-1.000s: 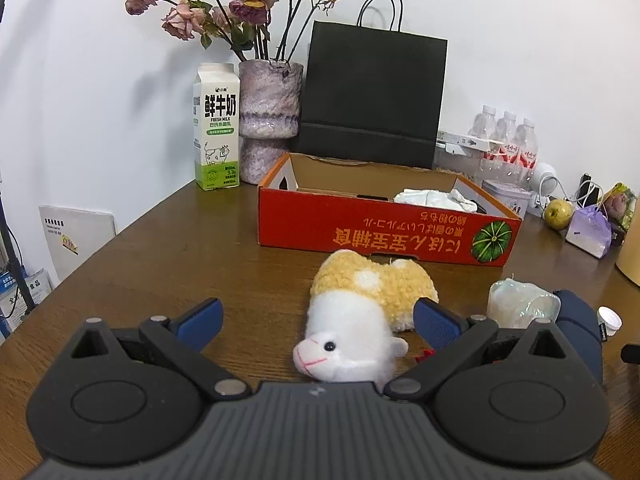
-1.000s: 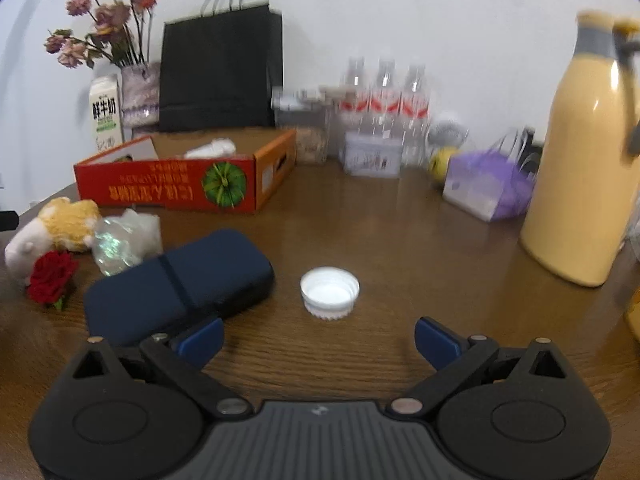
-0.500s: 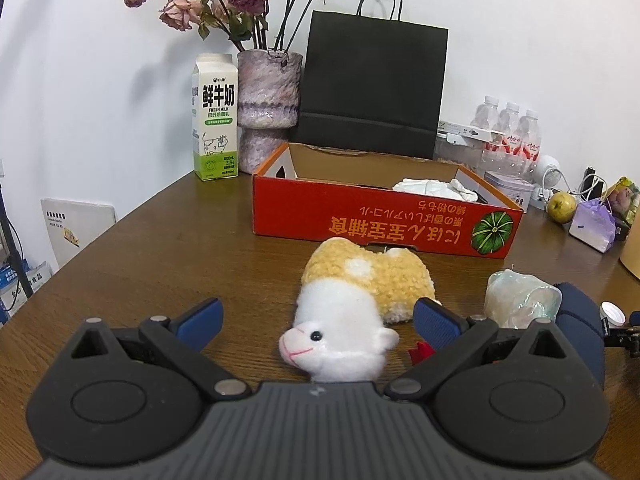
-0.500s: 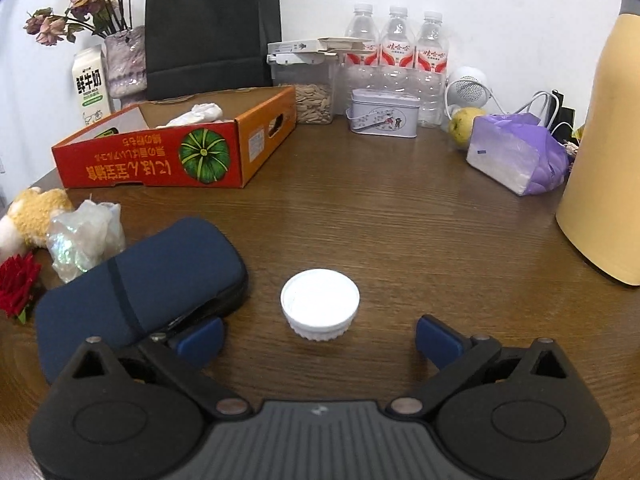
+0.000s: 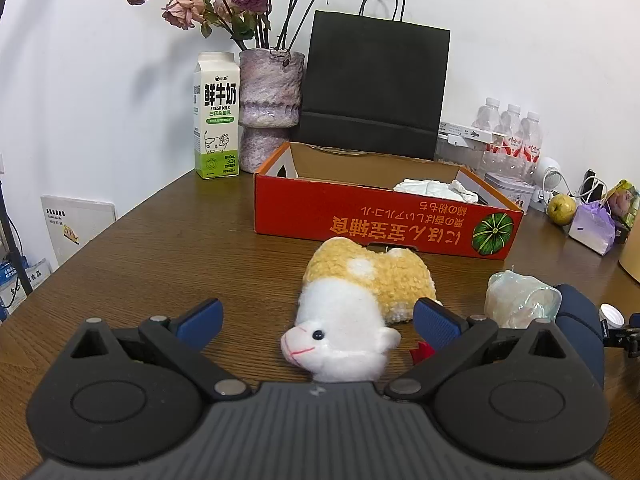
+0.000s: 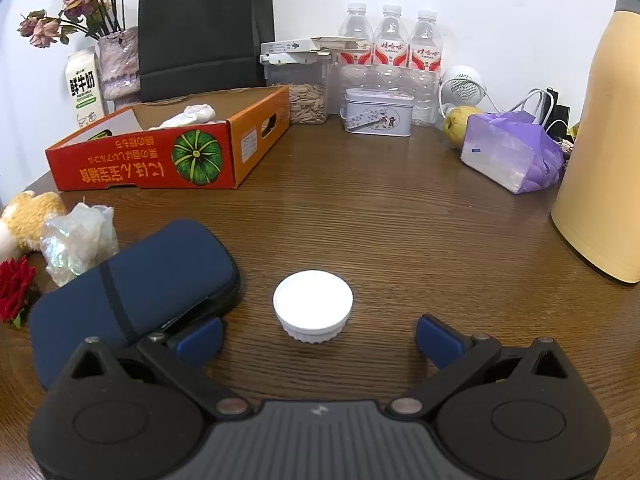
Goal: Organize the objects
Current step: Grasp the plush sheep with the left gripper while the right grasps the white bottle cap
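A white and tan plush sheep (image 5: 352,300) lies on the brown table, its head between the fingers of my open left gripper (image 5: 318,320). Behind it stands a red cardboard box (image 5: 384,224) holding a crumpled white cloth (image 5: 436,190). In the right wrist view a white bottle cap (image 6: 313,306) rests on the table just ahead of my open right gripper (image 6: 320,338). Left of the cap lies a dark blue pouch (image 6: 132,292), with a crinkled clear wrapper (image 6: 78,238) and a red rose (image 6: 14,288) beside it.
A milk carton (image 5: 216,116), a vase of dried roses (image 5: 270,108) and a black paper bag (image 5: 374,92) line the back wall. Water bottles (image 6: 390,60), a tin (image 6: 378,118), a purple tissue pack (image 6: 512,156) and a tall yellow jug (image 6: 604,160) stand to the right.
My right gripper has moved forward and down onto the white cap, which now sits close between its fingers. The left gripper has drawn back slightly from the plush sheep.
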The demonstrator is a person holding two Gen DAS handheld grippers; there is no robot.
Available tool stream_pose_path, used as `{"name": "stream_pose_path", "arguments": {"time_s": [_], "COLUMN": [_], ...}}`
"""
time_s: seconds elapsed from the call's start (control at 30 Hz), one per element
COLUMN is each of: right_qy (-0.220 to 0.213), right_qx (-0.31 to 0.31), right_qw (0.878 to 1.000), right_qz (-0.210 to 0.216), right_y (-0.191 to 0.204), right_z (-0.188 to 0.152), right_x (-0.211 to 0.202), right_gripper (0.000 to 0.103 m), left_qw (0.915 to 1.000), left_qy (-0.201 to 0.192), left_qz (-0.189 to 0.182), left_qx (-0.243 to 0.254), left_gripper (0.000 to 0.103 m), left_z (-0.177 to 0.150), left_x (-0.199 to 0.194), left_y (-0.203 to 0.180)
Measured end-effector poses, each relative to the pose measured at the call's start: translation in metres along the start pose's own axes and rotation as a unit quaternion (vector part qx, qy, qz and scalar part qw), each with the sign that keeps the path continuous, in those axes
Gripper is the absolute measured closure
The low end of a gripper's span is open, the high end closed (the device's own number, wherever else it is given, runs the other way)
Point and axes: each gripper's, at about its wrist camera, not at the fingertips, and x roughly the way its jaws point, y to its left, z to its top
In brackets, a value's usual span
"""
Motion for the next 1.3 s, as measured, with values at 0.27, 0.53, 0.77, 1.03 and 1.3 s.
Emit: {"name": "stream_pose_path", "arguments": {"time_s": [0.27, 0.53, 0.77, 1.03, 1.3], "right_qy": [0.0, 0.0, 0.0, 0.0, -0.001], "right_qx": [0.013, 0.019, 0.018, 0.018, 0.022], "right_qw": [1.0, 1.0, 1.0, 1.0, 0.999], "right_qz": [-0.015, -0.023, -0.023, -0.023, -0.026], "right_y": [0.001, 0.001, 0.001, 0.001, 0.001], "right_z": [0.003, 0.005, 0.005, 0.005, 0.005], "right_x": [0.004, 0.005, 0.005, 0.005, 0.006], "right_gripper": [0.0, 0.0, 0.0, 0.0, 0.0], "left_qw": [0.9997, 0.9966, 0.9929, 0.9982, 0.9999], "left_qy": [0.025, 0.071, 0.11, 0.05, 0.008], "left_qz": [-0.006, -0.002, -0.02, 0.001, -0.003], "left_qx": [0.0, 0.042, 0.041, 0.031, 0.004], "left_gripper": [0.0, 0.0, 0.045, 0.048, 0.048], "left_z": [0.005, 0.016, 0.011, 0.014, 0.014], "left_x": [0.011, 0.042, 0.067, 0.041, 0.012], "left_y": [0.001, -0.009, -0.014, -0.007, 0.001]}}
